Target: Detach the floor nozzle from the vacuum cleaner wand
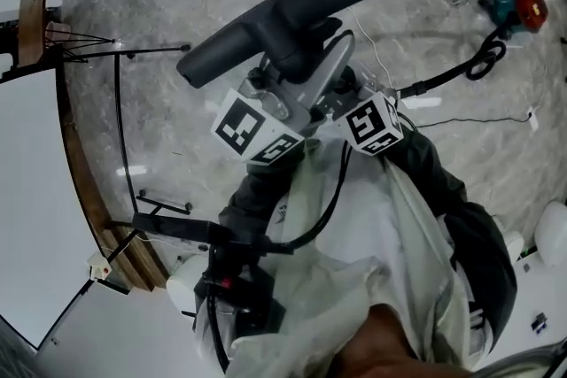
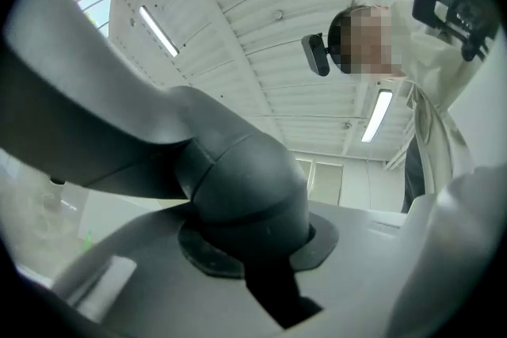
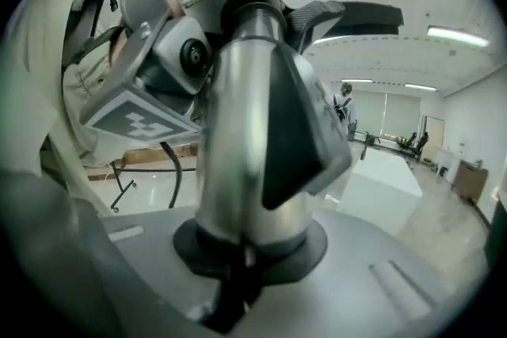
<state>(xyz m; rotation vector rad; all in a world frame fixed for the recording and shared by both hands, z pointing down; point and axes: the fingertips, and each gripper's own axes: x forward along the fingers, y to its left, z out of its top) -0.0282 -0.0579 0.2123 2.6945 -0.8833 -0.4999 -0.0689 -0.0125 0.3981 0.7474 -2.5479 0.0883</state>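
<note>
In the head view the dark floor nozzle [image 1: 283, 9] is held up above the marble floor, its head lying crosswise. Its dark rounded neck [image 2: 245, 186] fills the gap between my left gripper's [image 2: 253, 249] jaws, which are shut on it. The silver wand tube [image 3: 245, 131] with its dark latch piece [image 3: 301, 131] stands between my right gripper's [image 3: 245, 257] jaws, clamped. Both marker cubes sit side by side under the nozzle, left [image 1: 252, 133] and right [image 1: 372, 124]. The joint between wand [image 1: 314, 88] and nozzle is partly hidden by the grippers.
A red and teal device [image 1: 516, 4] with a black looped cord [image 1: 483, 57] lies on the floor at the far right. A white board [image 1: 31, 190] and a black stand [image 1: 124, 128] are at the left. The person's light garment [image 1: 372, 261] fills the lower middle.
</note>
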